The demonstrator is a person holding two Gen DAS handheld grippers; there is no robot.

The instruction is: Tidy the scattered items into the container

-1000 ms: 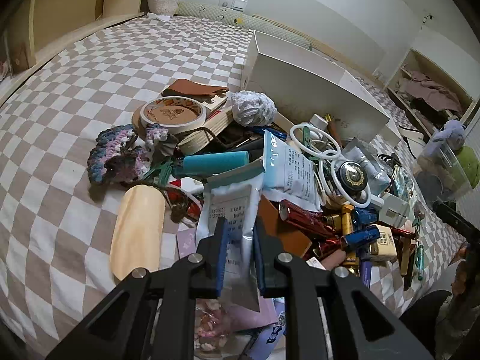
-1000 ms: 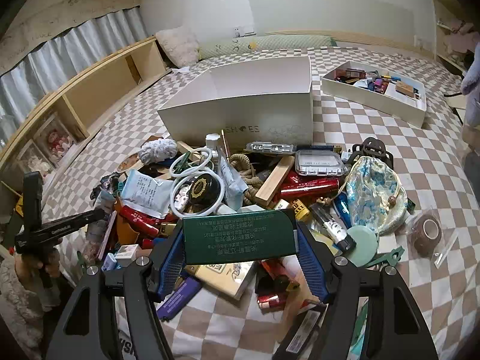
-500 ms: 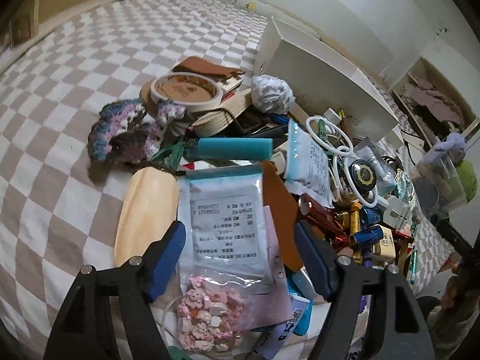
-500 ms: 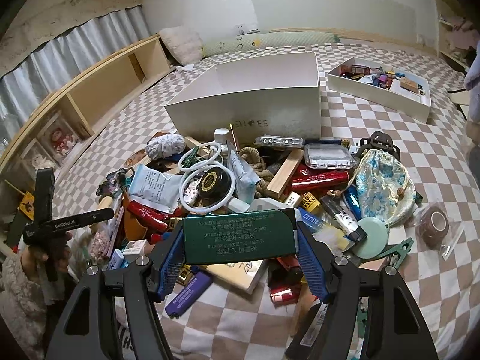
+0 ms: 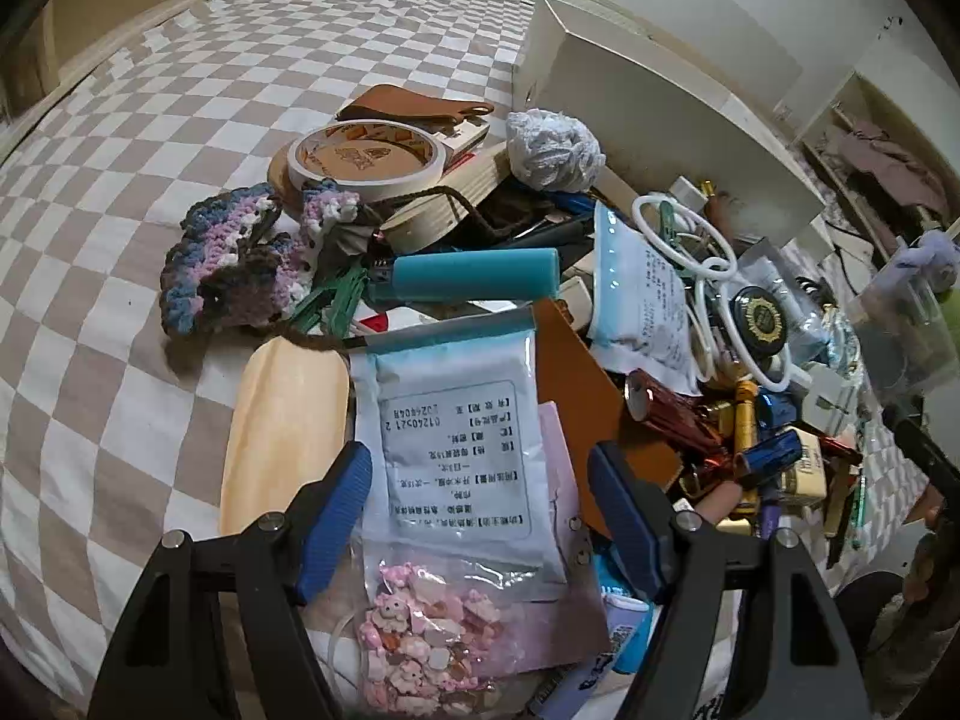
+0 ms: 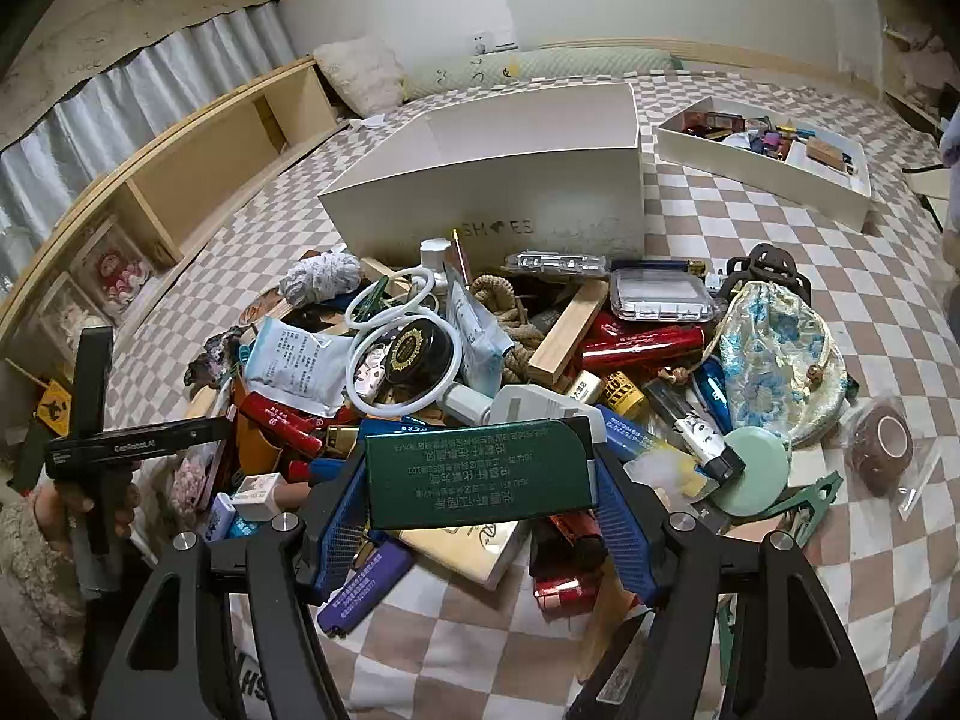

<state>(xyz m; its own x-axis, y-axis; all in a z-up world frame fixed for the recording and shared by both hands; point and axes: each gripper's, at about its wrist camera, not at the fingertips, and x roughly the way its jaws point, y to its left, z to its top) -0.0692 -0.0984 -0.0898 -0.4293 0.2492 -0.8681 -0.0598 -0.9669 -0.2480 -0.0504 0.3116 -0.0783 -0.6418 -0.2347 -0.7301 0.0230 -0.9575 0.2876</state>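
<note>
At lower centre of the right wrist view, the right gripper (image 6: 480,498) pinches a dark green box (image 6: 480,474); the white container (image 6: 498,180) sits upper centre. Low in the left view, the left gripper (image 5: 477,510) stands spread around a pale blue sachet (image 5: 456,438), pads clear of it.

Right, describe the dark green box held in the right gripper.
The dark green rectangular box looks like matte card, its broad face printed with rows of pale characters that read upside down from this view. It lies level, crosswise between the blue ribbed pads of the right gripper, which press on its two short ends. It is held just above the pile of scattered items, with a white plug right behind it. The big white shoe box stands further back.
</note>
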